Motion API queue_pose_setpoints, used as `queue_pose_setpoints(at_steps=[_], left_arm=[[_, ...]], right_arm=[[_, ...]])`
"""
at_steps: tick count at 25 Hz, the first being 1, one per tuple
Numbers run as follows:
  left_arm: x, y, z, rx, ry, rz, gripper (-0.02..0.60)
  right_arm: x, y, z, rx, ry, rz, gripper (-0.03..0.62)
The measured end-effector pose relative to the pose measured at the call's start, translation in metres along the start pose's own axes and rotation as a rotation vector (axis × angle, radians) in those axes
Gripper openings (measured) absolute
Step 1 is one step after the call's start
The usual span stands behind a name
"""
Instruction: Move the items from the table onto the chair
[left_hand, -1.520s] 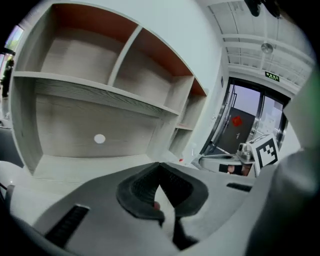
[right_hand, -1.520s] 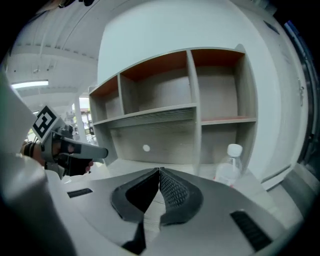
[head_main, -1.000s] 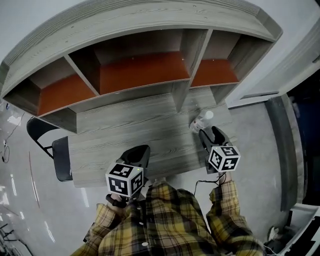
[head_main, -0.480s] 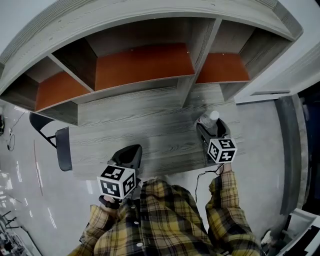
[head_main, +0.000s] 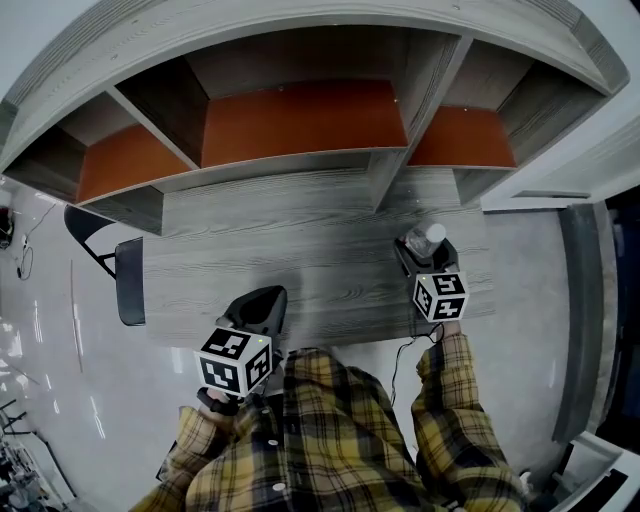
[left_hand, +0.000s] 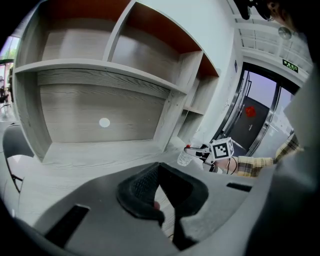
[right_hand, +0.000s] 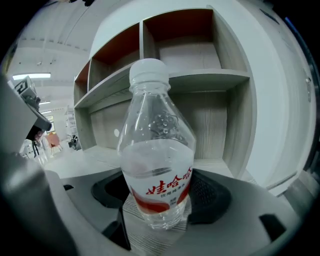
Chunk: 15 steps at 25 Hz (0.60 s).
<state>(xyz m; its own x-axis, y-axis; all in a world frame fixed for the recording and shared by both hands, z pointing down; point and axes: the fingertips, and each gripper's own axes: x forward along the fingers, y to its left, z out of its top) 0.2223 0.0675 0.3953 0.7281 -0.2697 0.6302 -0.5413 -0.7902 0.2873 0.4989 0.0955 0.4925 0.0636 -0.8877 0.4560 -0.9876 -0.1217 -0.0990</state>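
Observation:
A clear water bottle (head_main: 423, 240) with a white cap and red label stands upright at the right end of the grey wooden table (head_main: 300, 250). My right gripper (head_main: 424, 250) has it between its jaws. In the right gripper view the bottle (right_hand: 157, 165) fills the middle, with a black pad close on either side, and I see no squeeze on it. These jaws (right_hand: 159, 200) have just been closing. My left gripper (head_main: 266, 300) is shut and empty over the table's front edge, its pads (left_hand: 142, 187) pressed together. The black chair (head_main: 125, 280) stands off the table's left end.
A tall shelf unit (head_main: 300, 130) with orange back panels rises from the rear of the table, divided into several open bays. Shiny grey floor lies to the left and right. From the left gripper view the bottle (left_hand: 184, 158) and right gripper (left_hand: 200, 150) show at the far right.
The right gripper has come forward and down, so the bottle that stood ahead of its tips now sits between the jaws. The left gripper has stayed where it was.

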Motion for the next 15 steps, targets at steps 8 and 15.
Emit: queue_pose_setpoints(at_steps=[8, 15], left_arm=[[-0.020, 0.018, 0.002, -0.060, -0.059, 0.032, 0.003], [-0.054, 0.054, -0.004, -0.159, -0.135, 0.094, 0.003]], right_arm=[[-0.008, 0.036, 0.009, 0.037, 0.015, 0.043, 0.341], [-0.010, 0.115, 0.035, -0.018, 0.020, 0.157, 0.342]])
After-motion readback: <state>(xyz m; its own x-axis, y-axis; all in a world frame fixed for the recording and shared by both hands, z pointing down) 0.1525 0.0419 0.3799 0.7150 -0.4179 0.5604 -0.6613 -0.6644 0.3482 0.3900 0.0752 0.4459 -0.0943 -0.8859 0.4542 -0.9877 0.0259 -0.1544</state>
